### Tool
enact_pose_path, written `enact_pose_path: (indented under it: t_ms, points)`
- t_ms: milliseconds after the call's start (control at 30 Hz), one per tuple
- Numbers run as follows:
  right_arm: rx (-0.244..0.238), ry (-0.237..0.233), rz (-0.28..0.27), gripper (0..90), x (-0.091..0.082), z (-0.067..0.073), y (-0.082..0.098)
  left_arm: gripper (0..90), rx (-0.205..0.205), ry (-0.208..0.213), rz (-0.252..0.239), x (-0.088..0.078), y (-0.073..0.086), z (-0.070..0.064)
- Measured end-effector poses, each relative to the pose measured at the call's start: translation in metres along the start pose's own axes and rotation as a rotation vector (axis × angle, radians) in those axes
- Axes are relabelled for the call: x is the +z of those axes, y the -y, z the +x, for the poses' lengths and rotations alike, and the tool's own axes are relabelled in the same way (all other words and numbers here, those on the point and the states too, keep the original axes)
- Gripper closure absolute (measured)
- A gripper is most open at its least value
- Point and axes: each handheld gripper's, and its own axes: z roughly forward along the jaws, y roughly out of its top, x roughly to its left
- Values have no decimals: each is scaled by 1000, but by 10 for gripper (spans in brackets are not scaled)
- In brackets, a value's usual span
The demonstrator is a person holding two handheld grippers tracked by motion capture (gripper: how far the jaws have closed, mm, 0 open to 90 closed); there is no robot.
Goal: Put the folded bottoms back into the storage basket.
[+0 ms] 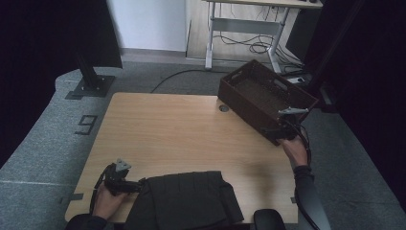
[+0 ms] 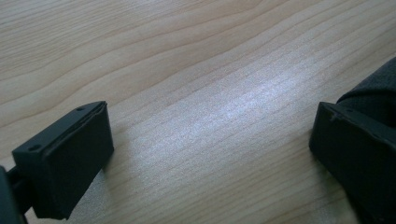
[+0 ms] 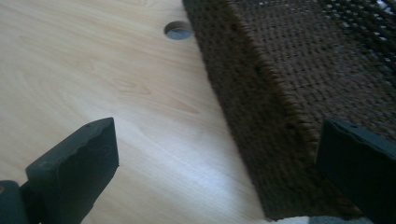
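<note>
2 black two-jaw tools work at this pale wooden tabletop (image 1: 177, 129), each held in one of the person's hands. The left tool (image 1: 128, 184) lies low at about 7 o'clock on the tabletop, its jaws spread wide over bare wood in the left gripper view; the right-hand jaw there sits just beside, perhaps touching, the edge of the folded black cloth garment (image 1: 184, 201), and nothing is pinched. That garment (image 2: 373, 93) lies flat at 6 o'clock, against the near edge. The right tool (image 1: 277, 134) is at about 3 o'clock, jaws also spread, straddling the near wall of the dark brown woven rectangular basket (image 1: 268, 96) at its corner without closing on it. The basket (image 3: 289, 74) stands at 2 o'clock, partly overhanging the tabletop's right edge. A small round grey hole (image 3: 178, 30) sits in the wood just left of the basket.
</note>
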Motion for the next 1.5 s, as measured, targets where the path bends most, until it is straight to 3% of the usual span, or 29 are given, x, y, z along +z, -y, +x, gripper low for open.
enact_pose_path:
  t_ms: [267,333,433,533,767,967,1100,1267,1367,1500]
  points:
    - [39,12,7,19,6,-11,2,0,0,0,0,0,0,0]
    - [42,0,18,35,9,-11,5,0,0,0,0,0,0,0]
    - [46,-39,40,135,13,-9,7,0,-2,-1,0,0,0,-1]
    - [50,-68,70,143,18,-6,10,0,-2,-2,-1,0,0,-1]
    - [35,-31,37,150,11,-2,5,0,-3,-2,-1,0,0,-1]
    - [48,11,-2,133,2,-13,-6,0,-3,-2,-1,0,0,-1]
    - [73,29,8,131,6,-22,-7,0,-3,-2,-1,0,0,-1]
    - [101,1,46,132,16,-26,-1,0,-3,-2,-1,0,0,-1]
    - [95,15,50,131,19,-23,2,0,-3,-2,-1,0,0,-1]
    - [104,-1,51,134,18,-23,3,0,-3,-2,-1,0,0,-1]
